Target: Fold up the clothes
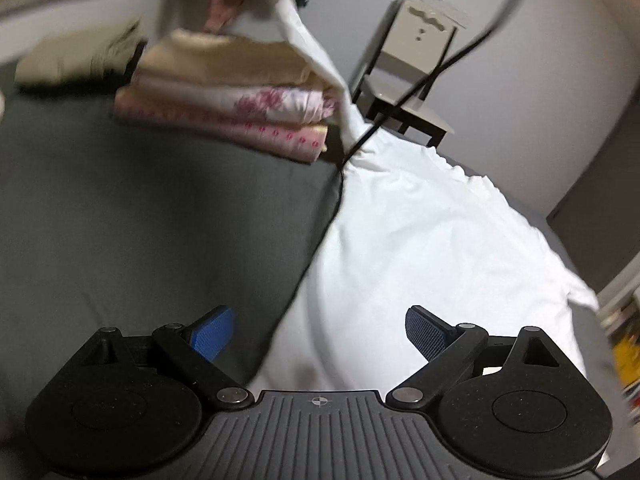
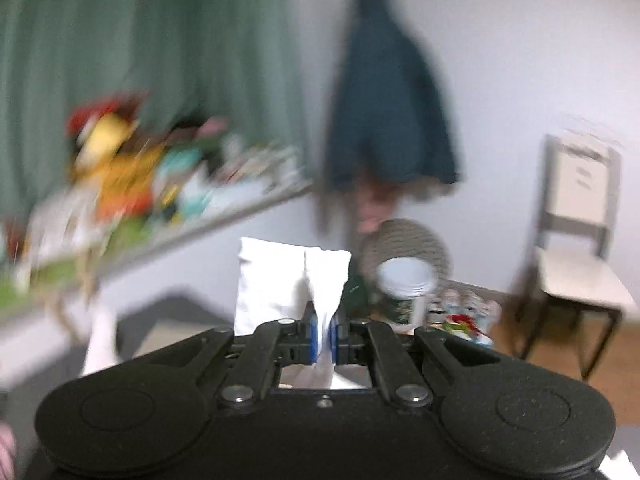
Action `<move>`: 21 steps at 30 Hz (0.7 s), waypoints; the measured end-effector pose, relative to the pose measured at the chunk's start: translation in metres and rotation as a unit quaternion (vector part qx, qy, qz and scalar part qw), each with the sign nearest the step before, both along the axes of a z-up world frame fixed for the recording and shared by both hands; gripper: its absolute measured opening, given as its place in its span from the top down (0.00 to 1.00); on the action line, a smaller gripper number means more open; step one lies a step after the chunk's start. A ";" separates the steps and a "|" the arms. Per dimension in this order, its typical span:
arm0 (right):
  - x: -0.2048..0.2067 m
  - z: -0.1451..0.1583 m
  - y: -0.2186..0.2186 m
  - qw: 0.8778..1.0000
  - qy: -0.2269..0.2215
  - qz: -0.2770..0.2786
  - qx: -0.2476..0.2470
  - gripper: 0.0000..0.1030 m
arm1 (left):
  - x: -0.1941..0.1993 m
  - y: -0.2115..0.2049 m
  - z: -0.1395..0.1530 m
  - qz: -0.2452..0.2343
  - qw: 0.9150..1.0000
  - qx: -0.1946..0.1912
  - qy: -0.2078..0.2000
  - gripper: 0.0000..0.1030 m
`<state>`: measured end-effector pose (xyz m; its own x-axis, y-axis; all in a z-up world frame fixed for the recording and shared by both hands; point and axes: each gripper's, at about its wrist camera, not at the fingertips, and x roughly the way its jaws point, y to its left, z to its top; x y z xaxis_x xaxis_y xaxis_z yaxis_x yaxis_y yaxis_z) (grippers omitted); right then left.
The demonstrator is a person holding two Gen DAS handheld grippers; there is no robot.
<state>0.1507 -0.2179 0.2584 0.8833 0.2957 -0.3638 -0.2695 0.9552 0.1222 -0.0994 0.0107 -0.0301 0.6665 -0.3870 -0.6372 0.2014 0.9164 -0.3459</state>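
A white garment (image 1: 432, 240) lies spread over the right part of the dark grey bed (image 1: 140, 220), and one strip of it rises up and away toward the top of the left wrist view. My left gripper (image 1: 320, 332) hovers over the garment's near edge, its blue pads wide apart with nothing between them. In the right wrist view my right gripper (image 2: 325, 334) is shut on a bunched piece of the white garment (image 2: 280, 284), lifted high; the cloth stands up above the fingertips. That view is blurred by motion.
A stack of folded clothes (image 1: 232, 96), beige and pink-flowered, sits at the bed's far side. A black cable (image 1: 420, 84) hangs across the garment. A white chair (image 1: 416, 64) stands by the wall. A dark coat (image 2: 384, 112) hangs there, next to a cluttered shelf (image 2: 160, 200).
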 end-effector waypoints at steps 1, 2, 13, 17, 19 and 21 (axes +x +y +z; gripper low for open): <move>-0.001 0.011 -0.027 1.000 -0.002 -0.021 0.015 0.95 | -0.001 0.004 0.001 -0.002 1.000 -0.009 -0.008 0.09; -0.002 0.021 -0.055 0.999 -0.004 -0.044 0.029 0.95 | -0.001 0.008 0.002 -0.006 1.000 -0.023 -0.015 0.09; -0.065 0.037 -0.293 0.966 0.015 -0.217 0.137 0.95 | 0.006 0.001 0.005 -0.069 0.995 -0.054 -0.039 0.00; -0.099 0.021 -0.351 0.954 0.017 -0.254 0.161 0.95 | -0.004 -0.012 0.023 -0.110 0.989 -0.053 -0.083 0.00; -0.122 0.010 -0.381 0.945 0.015 -0.272 0.181 0.95 | -0.014 -0.018 0.040 -0.133 0.982 -0.060 -0.120 0.00; -0.138 -0.006 -0.409 0.935 0.014 -0.294 0.196 0.95 | -0.025 -0.022 0.053 -0.156 0.974 -0.073 -0.145 0.00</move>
